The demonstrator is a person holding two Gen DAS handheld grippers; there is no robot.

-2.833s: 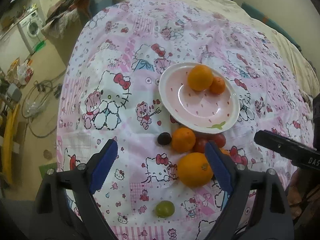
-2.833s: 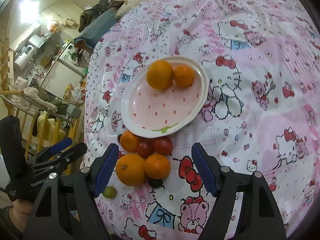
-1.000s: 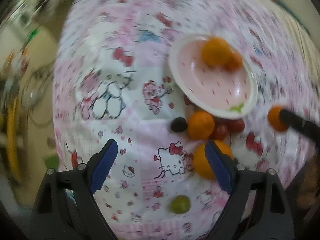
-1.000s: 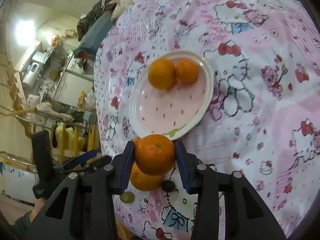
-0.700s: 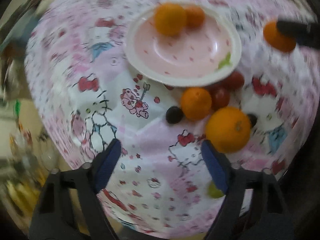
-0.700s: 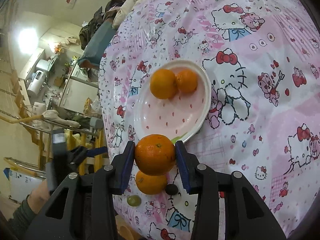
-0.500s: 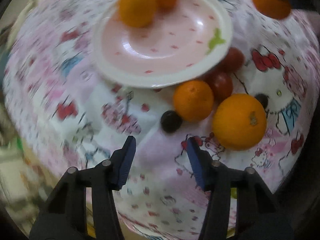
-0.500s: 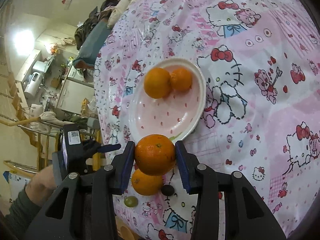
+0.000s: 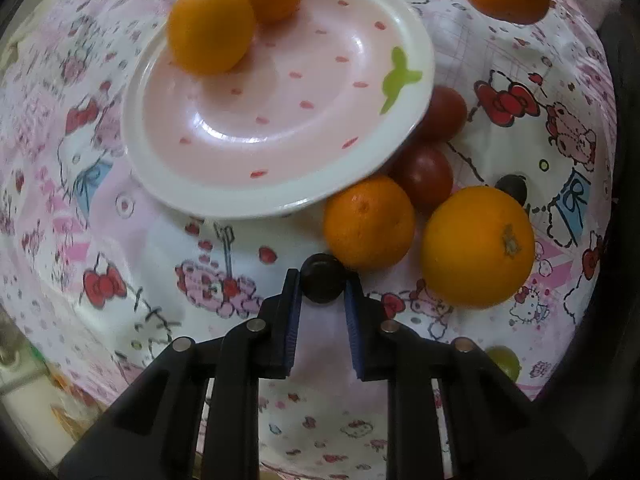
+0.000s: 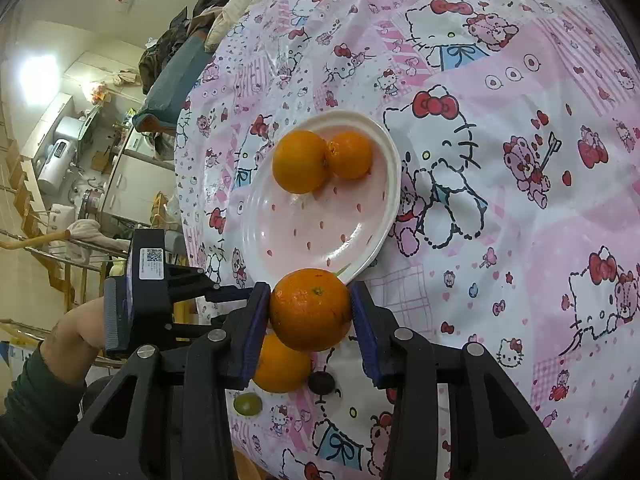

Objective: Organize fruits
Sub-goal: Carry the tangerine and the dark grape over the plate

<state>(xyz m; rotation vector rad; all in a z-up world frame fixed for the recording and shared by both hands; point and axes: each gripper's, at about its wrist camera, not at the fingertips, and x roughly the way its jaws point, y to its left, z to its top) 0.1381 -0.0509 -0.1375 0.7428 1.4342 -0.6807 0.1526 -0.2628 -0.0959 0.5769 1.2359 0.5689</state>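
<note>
The left gripper points down at the desk under its pink cartoon-cat cloth, its fingers closed tight on a small dark grape lying just beside a mandarin. Next to that sit a larger orange, two red tomatoes, another dark grape and a green grape. The right gripper holds an orange between partly closed fingers, near the rim of the pink plate, which already carries two oranges.
</note>
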